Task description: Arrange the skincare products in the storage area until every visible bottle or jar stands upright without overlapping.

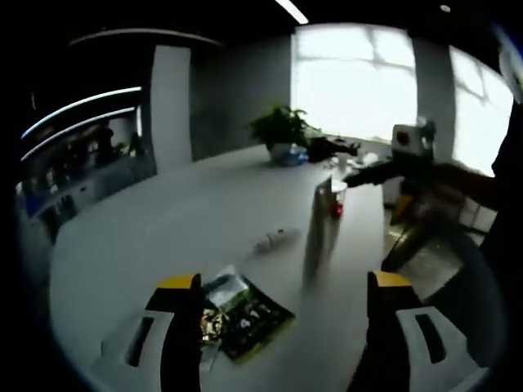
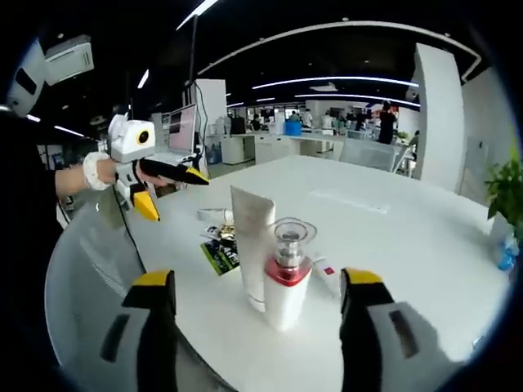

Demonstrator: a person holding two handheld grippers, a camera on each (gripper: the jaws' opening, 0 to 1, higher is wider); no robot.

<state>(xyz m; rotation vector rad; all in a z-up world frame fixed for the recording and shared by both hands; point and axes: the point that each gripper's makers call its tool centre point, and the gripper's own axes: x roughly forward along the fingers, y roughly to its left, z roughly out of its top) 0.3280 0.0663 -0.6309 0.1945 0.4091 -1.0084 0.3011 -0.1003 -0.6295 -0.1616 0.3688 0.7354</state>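
In the right gripper view, the right gripper [image 2: 257,327] hangs open and empty, its yellow-tipped jaws spread wide on either side of a white pump bottle [image 2: 286,278] with a red band and clear cap, which stands upright near the tabletop [image 2: 425,245] edge. Touching or just behind it stands a tall white tube [image 2: 252,237], also upright; the two overlap from this angle, so I cannot tell whether they are truly apart. The sensible move, I judge, is to close on the bottle low on its body, below the red band, and slide it clear of the tube without tipping either. In the left gripper view, the left gripper [image 1: 282,314] is likewise open and holding nothing, above a green packet [image 1: 245,314] lying flat on the tabletop. Farther off, a small white item [image 1: 274,239] lies on its side, probably the next thing to stand up. Beyond, a potted plant [image 1: 282,131] sits at the far edge, near bright windows.
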